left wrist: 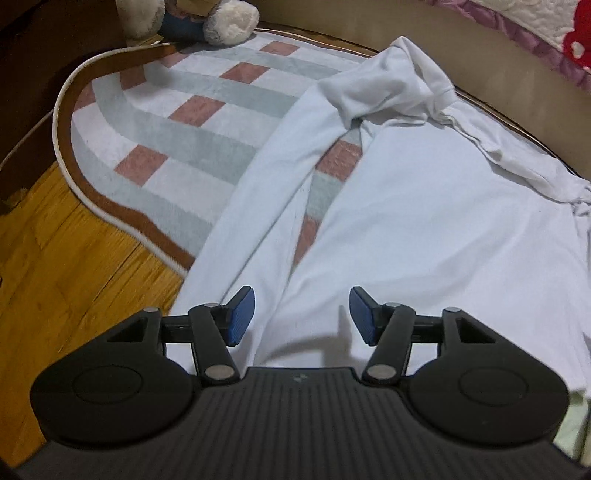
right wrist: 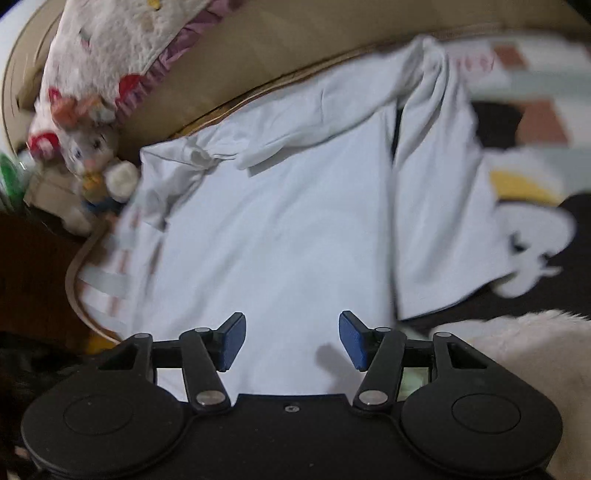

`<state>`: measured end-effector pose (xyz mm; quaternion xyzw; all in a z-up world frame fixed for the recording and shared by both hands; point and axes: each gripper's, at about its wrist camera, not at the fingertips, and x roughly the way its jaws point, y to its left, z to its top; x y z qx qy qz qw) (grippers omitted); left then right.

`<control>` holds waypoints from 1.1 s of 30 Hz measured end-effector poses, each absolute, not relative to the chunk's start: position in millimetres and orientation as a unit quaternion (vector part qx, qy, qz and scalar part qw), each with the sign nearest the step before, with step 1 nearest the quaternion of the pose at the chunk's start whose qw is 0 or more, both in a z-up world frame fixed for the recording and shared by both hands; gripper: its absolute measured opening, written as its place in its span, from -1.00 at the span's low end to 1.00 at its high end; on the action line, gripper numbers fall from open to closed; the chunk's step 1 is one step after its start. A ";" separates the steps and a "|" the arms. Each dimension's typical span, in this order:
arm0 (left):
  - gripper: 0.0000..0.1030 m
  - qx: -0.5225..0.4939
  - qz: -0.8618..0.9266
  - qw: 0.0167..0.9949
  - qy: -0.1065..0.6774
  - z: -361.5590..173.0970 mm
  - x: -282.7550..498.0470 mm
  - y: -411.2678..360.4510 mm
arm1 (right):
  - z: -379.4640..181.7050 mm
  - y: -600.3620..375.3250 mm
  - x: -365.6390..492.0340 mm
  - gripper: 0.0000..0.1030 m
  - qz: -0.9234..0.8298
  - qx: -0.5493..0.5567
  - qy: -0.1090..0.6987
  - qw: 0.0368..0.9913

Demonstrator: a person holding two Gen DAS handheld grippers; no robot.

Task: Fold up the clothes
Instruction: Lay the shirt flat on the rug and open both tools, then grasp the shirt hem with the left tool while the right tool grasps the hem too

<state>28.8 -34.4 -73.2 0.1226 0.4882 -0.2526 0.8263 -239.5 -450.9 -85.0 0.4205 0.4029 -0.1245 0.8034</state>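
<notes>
Hand-held grippers [left wrist: 302, 315] [right wrist: 292, 339] — spread wide, over white garment [left wrist: 424, 229]

We see a warm yellow-brown wooden plank floor [left wrist: 55, 266] beneath a plush checked rug in grey, white and dusty pink with a brown border [left wrist: 177, 122]. A tan upholstered bed base [left wrist: 424, 33] rises behind it.

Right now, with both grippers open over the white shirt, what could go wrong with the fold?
1. The long sleeve lies twisted, its cuff bunched on the shoulder; a fold may trap that lump.
2. The left gripper may pinch only one layer.
3. The right wrist view is blurred, so the right gripper may close off target.
</notes>
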 end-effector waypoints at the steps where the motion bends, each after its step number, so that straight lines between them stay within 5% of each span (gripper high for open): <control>1: 0.14 0.131 -0.259 0.824 0.488 -72.1 26.7 -34.8 | -80.4 -447.6 -240.1 0.25 -0.126 0.410 0.407 0.806; 9: 0.24 0.207 -0.313 0.796 0.474 -68.3 8.5 -42.0 | -56.9 -403.3 -267.9 0.25 -0.055 0.264 0.470 0.840; 21: 0.37 0.256 -0.315 0.765 0.499 -120.3 11.8 -34.6 | -103.7 -354.9 -247.6 0.23 -0.065 0.120 0.560 0.818; 22: 0.37 0.256 -0.312 0.765 0.502 -122.4 12.8 -35.5 | -111.9 -353.7 -242.4 0.17 -0.067 0.109 0.572 0.811; 25: 0.37 0.255 -0.302 0.764 0.510 -128.7 15.6 -38.2 | -104.1 -353.1 -239.8 -0.84 -0.046 0.088 0.546 0.832; 33: 0.51 0.260 -0.284 0.784 0.487 -135.4 9.3 -36.6 | -36.2 -384.8 -290.1 -0.90 -0.126 0.073 0.464 0.874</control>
